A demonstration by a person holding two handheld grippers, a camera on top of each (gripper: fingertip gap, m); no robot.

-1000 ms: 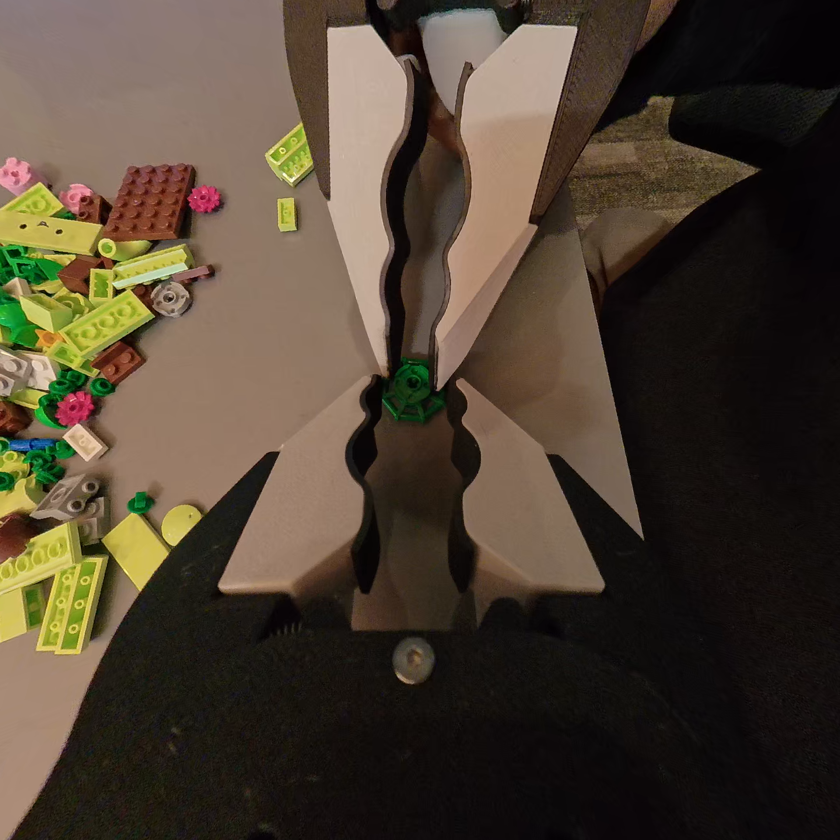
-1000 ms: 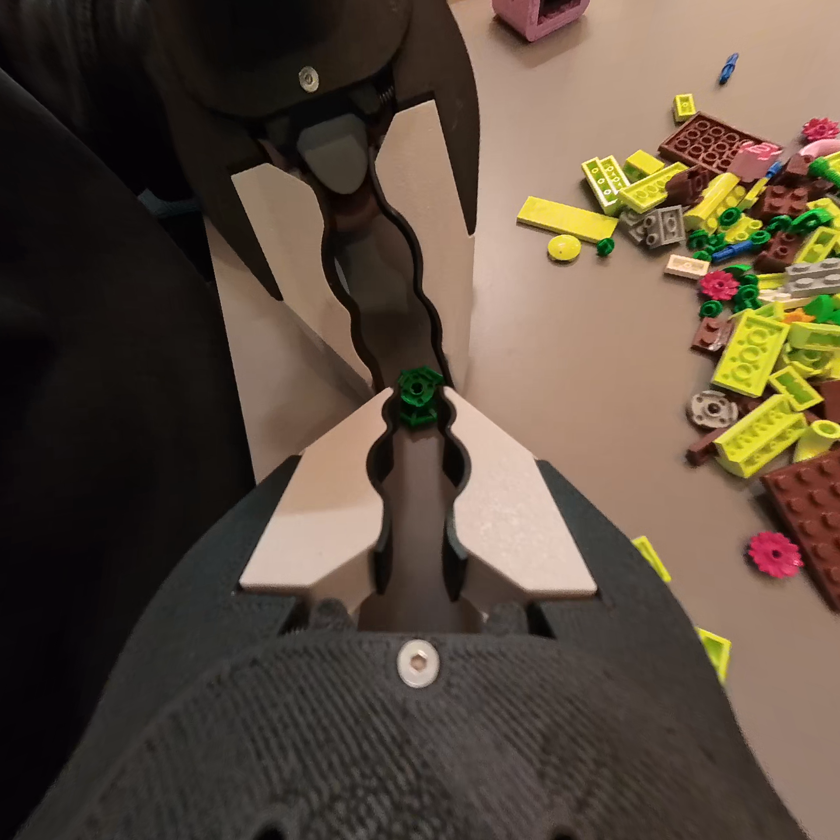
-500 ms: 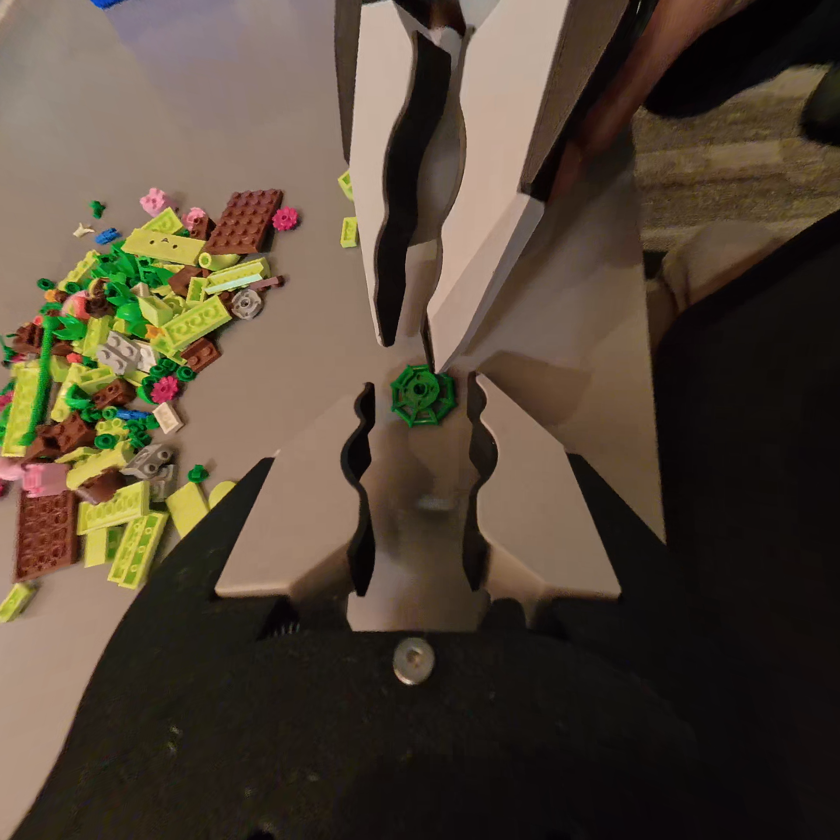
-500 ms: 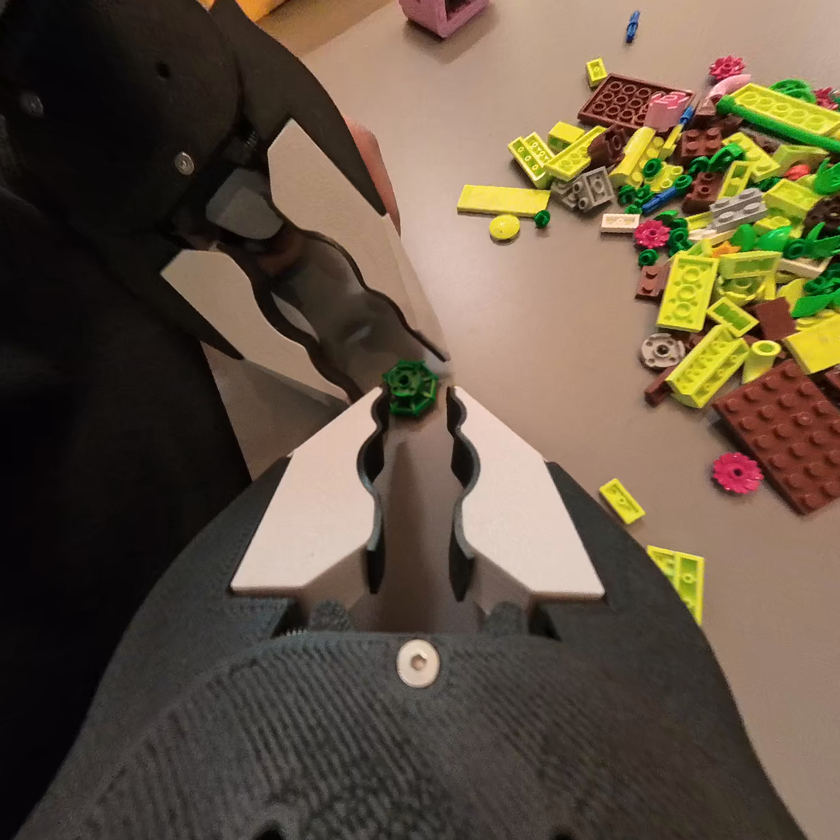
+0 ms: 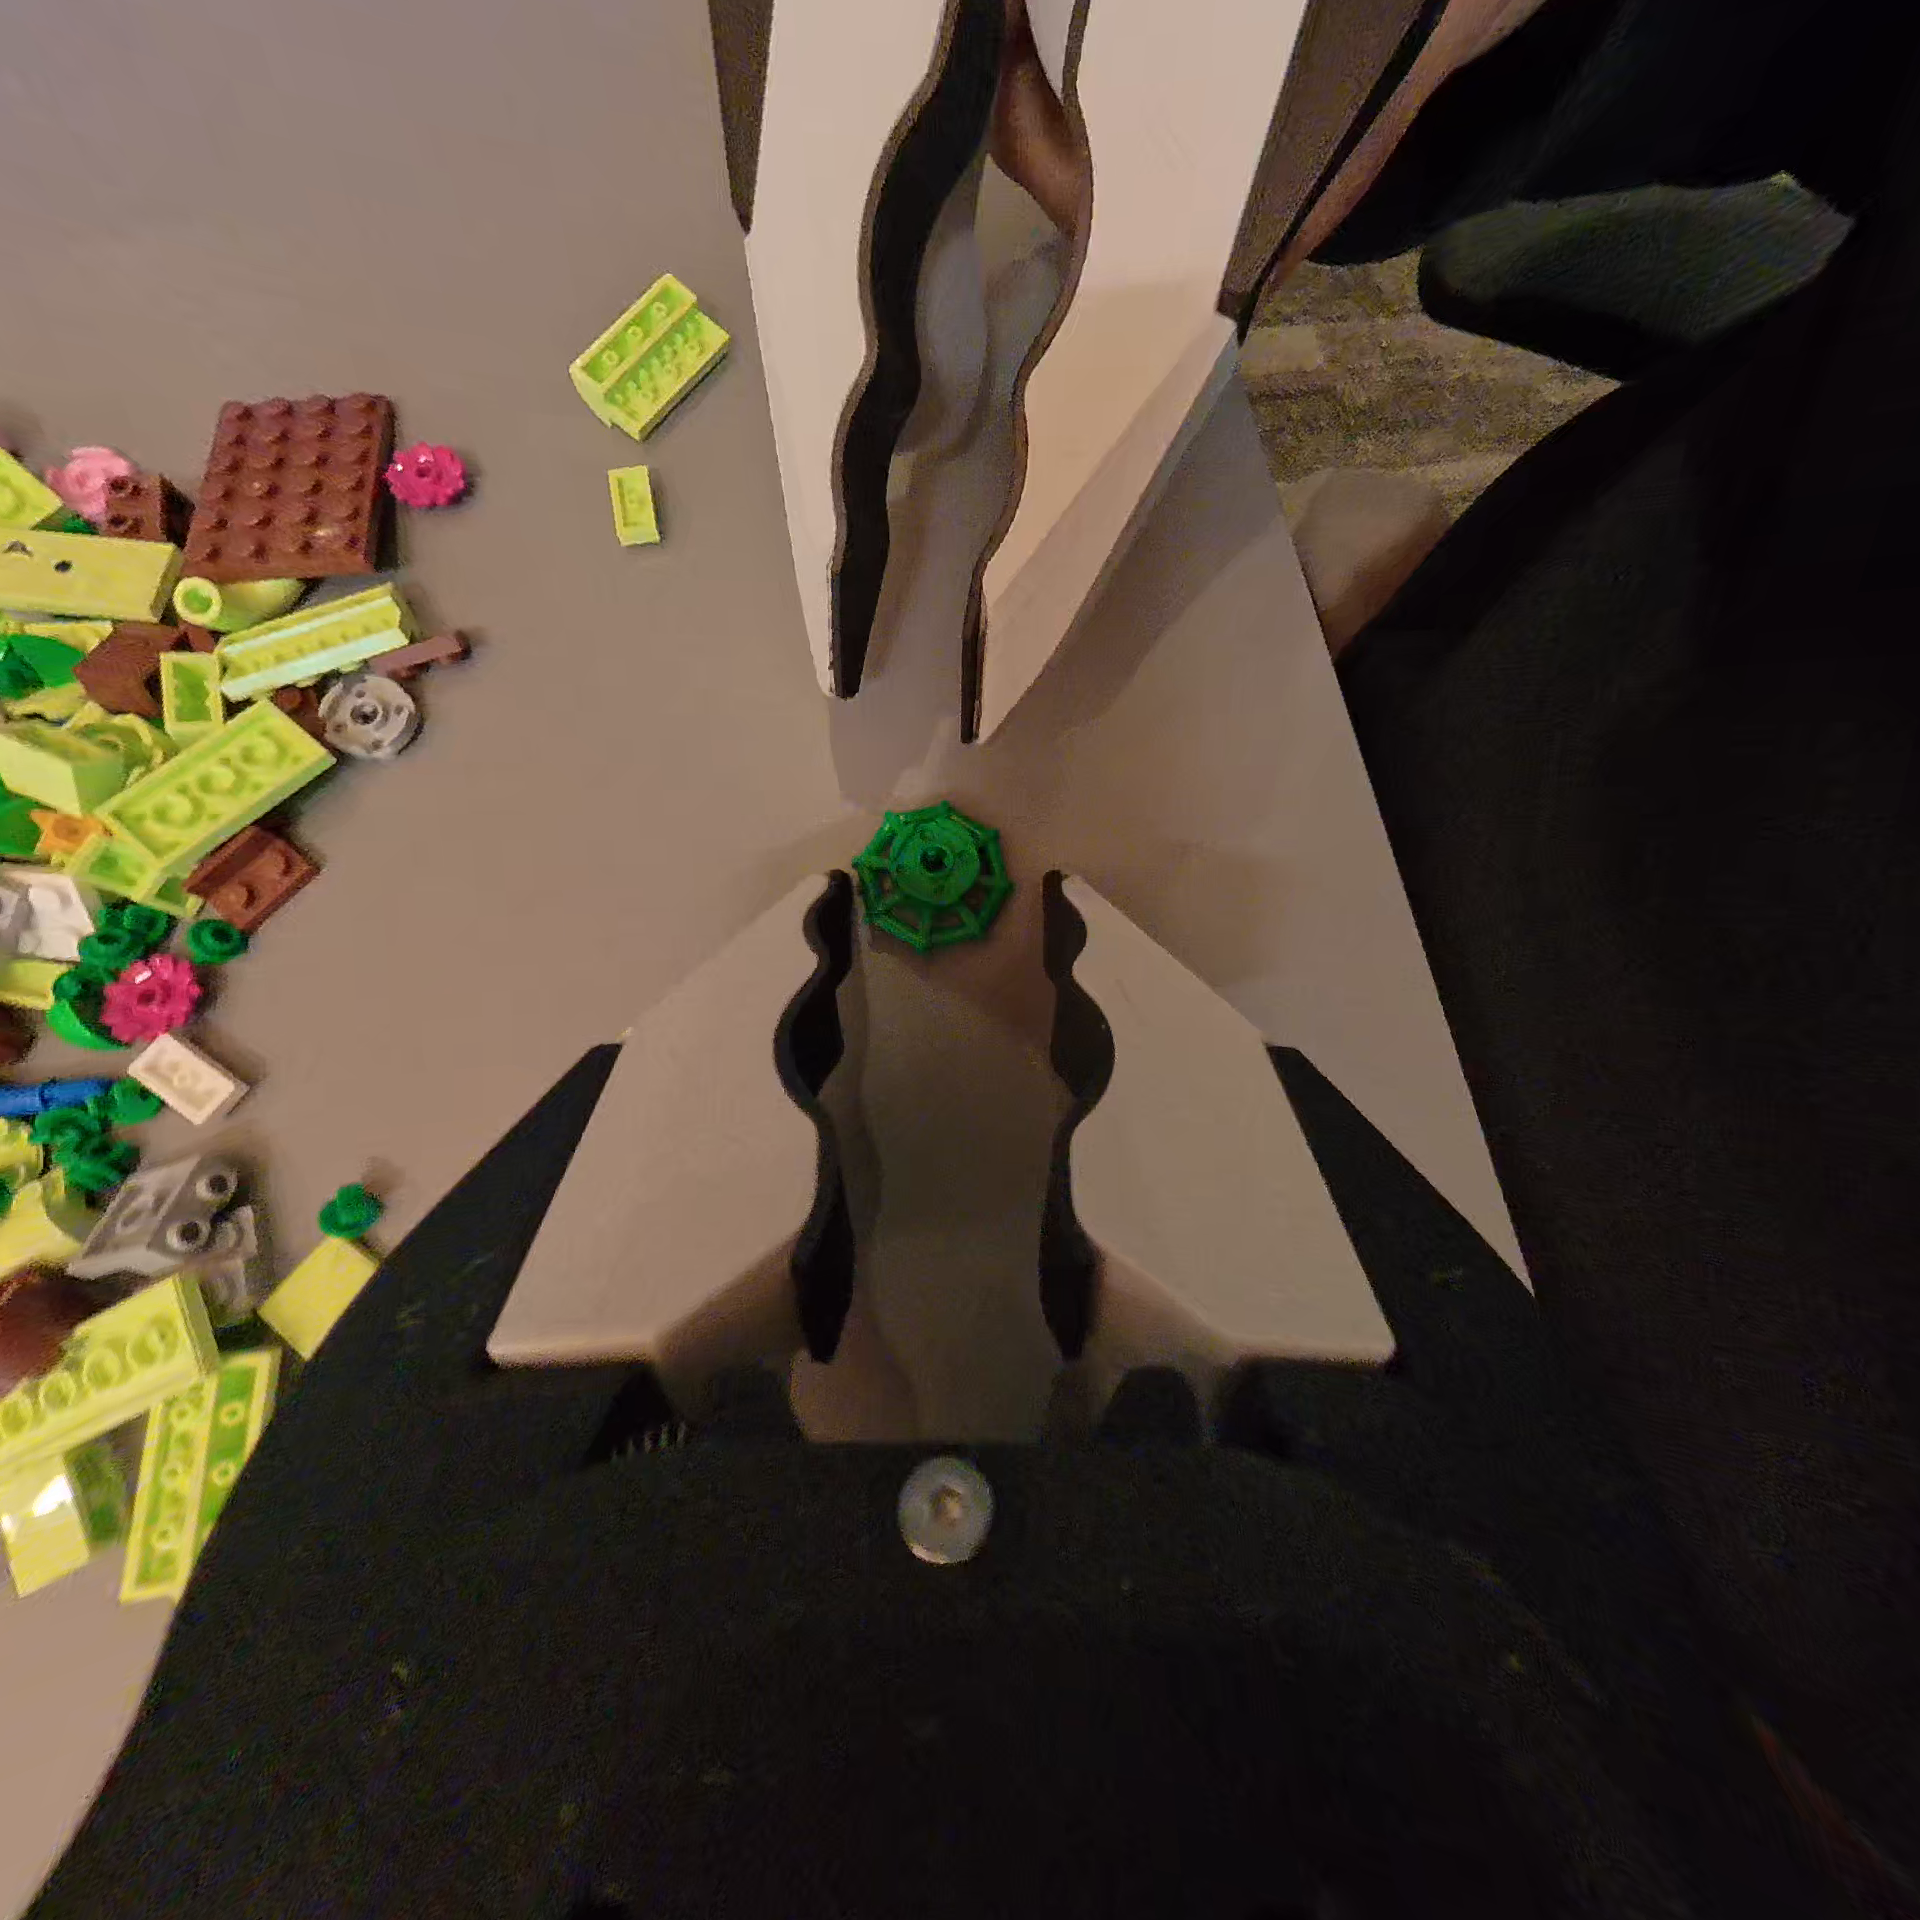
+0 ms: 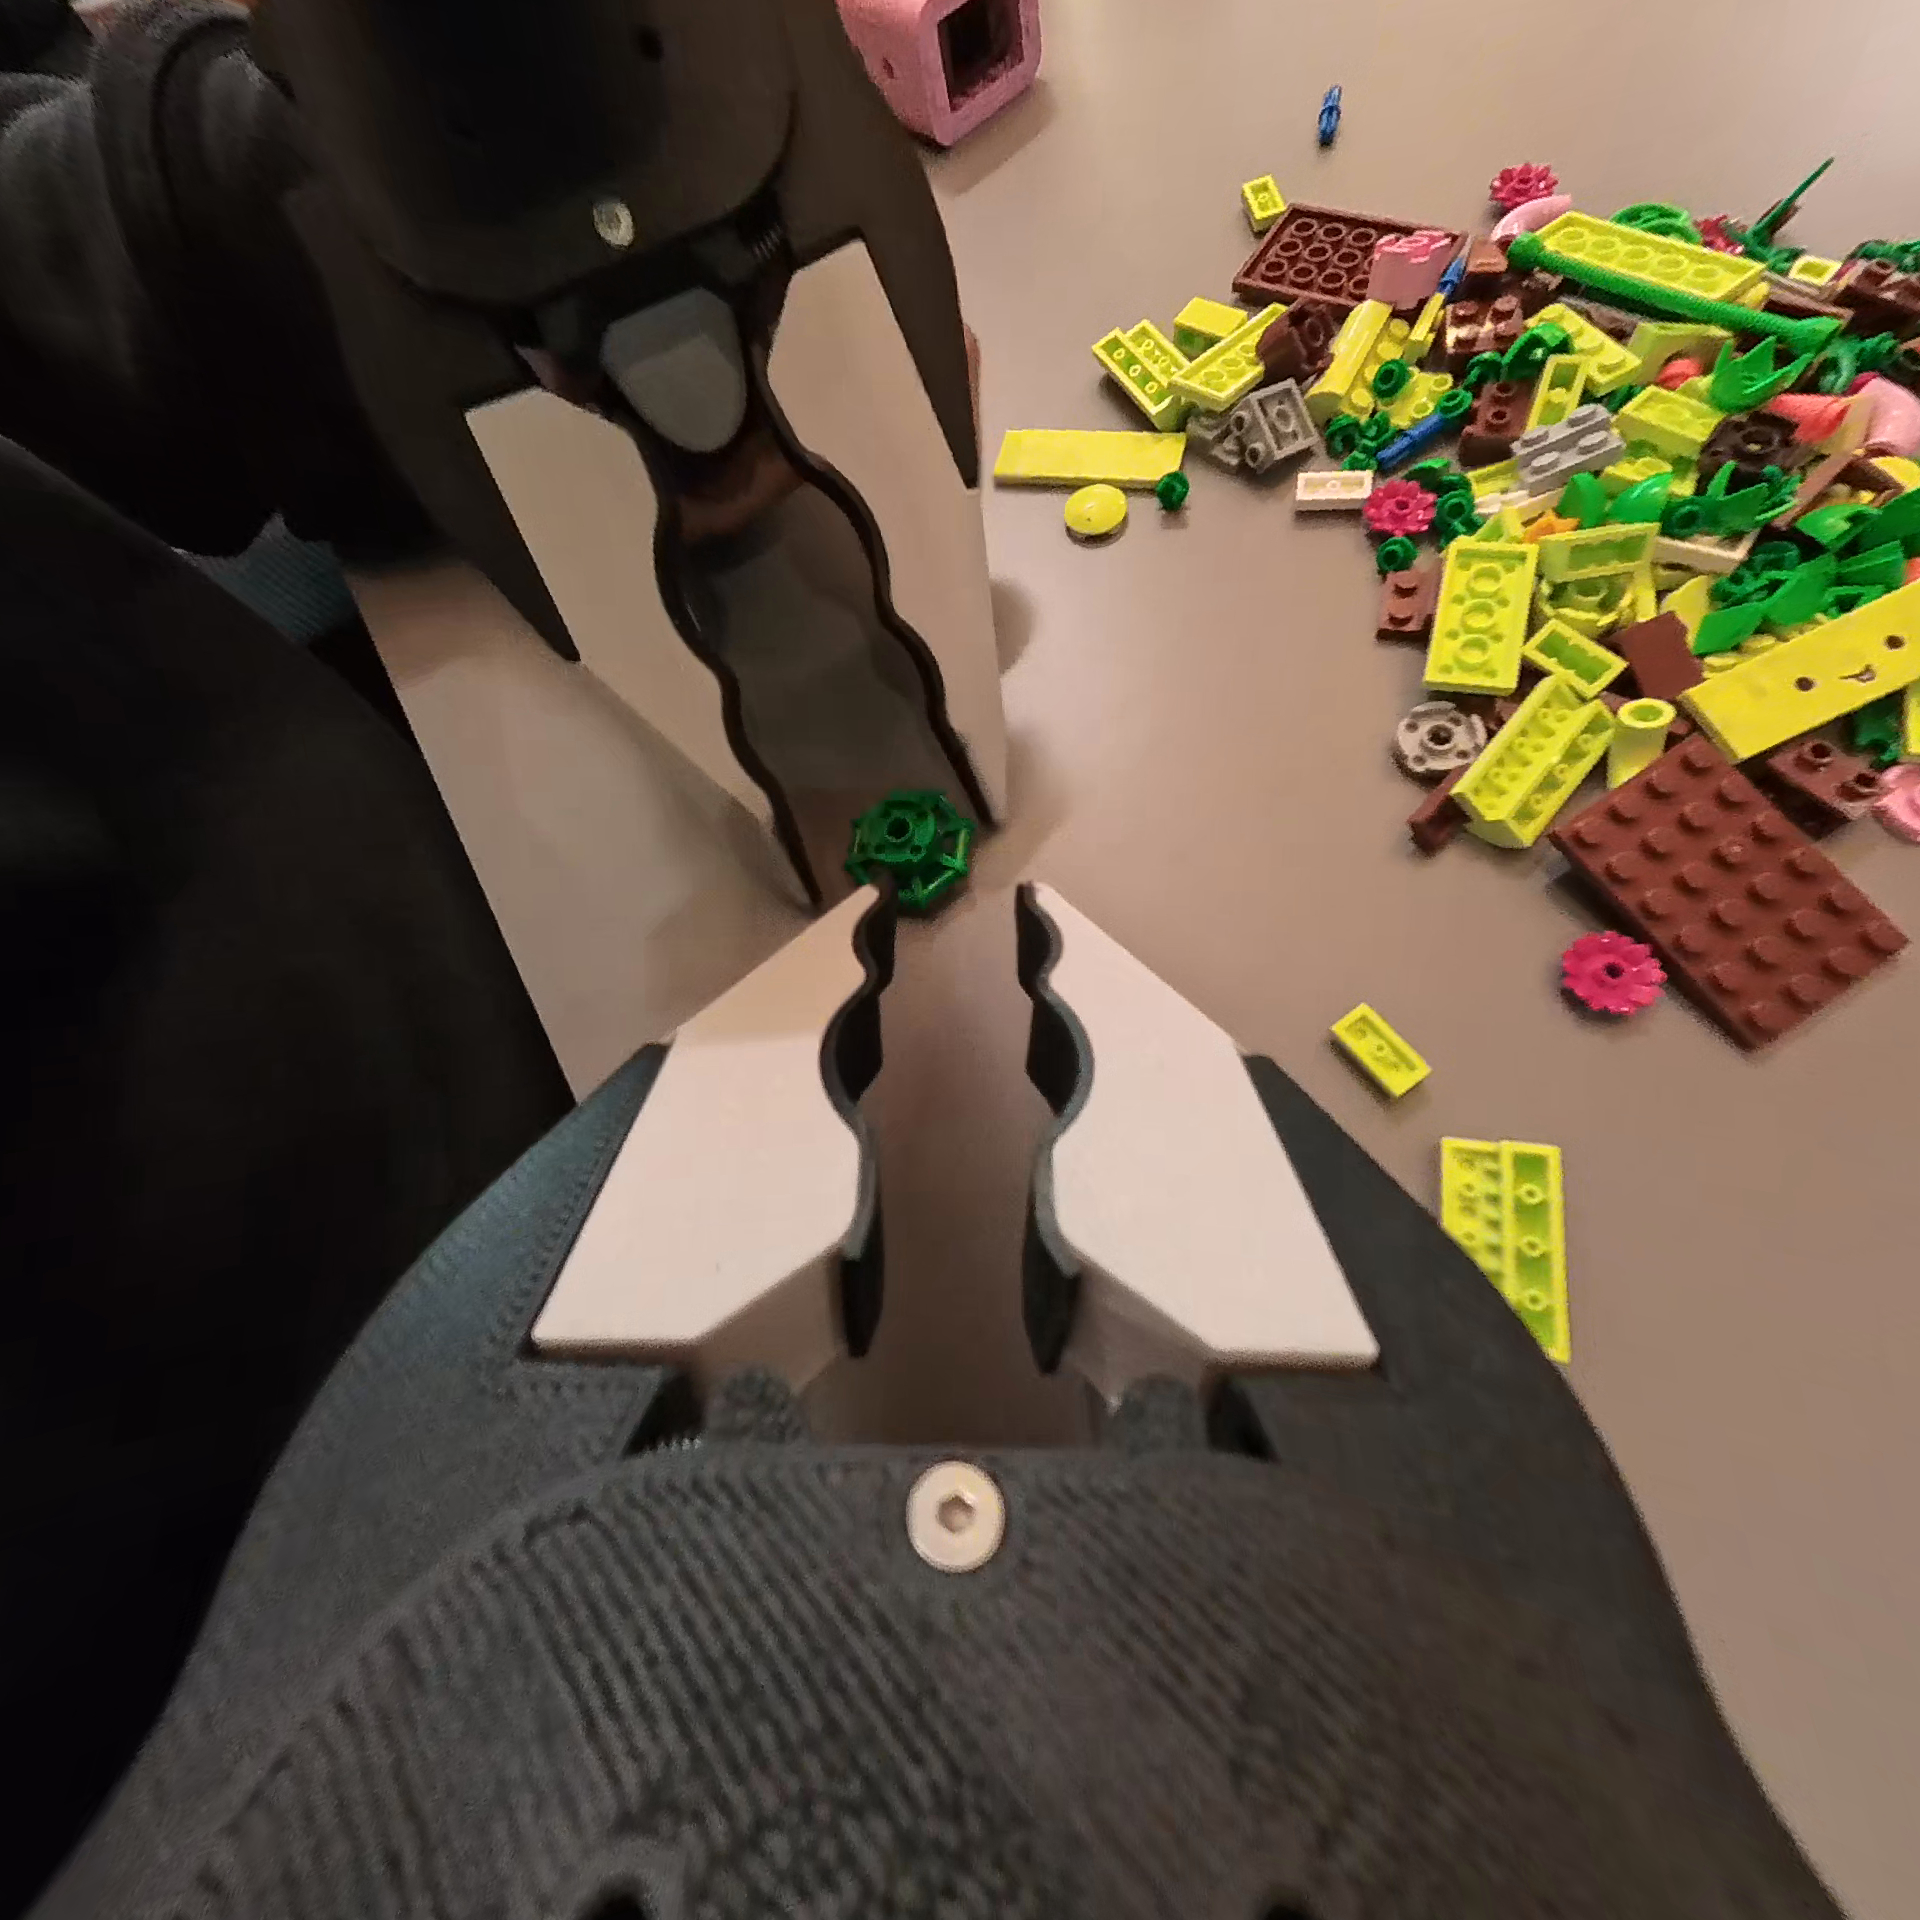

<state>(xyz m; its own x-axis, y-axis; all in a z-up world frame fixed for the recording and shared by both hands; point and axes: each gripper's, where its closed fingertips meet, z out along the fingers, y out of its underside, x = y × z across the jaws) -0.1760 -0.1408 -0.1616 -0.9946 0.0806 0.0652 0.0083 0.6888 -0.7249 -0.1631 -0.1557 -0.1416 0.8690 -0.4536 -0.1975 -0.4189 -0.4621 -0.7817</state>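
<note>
A small round green web-like piece (image 5: 932, 878) lies flat on the grey table (image 5: 520, 260). My left gripper (image 5: 940, 883) is open, its tips on either side of the piece, the left tip close against it. My right gripper (image 6: 951, 899) is open and empty, its tips just short of the piece (image 6: 909, 847). The two grippers face each other tip to tip. In the left wrist view the right gripper (image 5: 909, 707) comes in from above, a little back from the piece. In the right wrist view the left gripper (image 6: 894, 852) straddles the piece.
A pile of lime, brown, green and pink bricks (image 5: 156, 779) lies left of the grippers, with a brown studded plate (image 6: 1725, 894) and loose lime plates (image 6: 1507, 1236). A pink block (image 6: 951, 62) stands at the back. The table edge, carpet (image 5: 1382, 416) and a person's dark clothing (image 5: 1662, 935) are close by. Both grippers' tips are close together, under 4 cm apart.
One second ago both grippers were pinched on the green piece. Both have opened and it now lies on the table. The right gripper has drawn back slightly.
</note>
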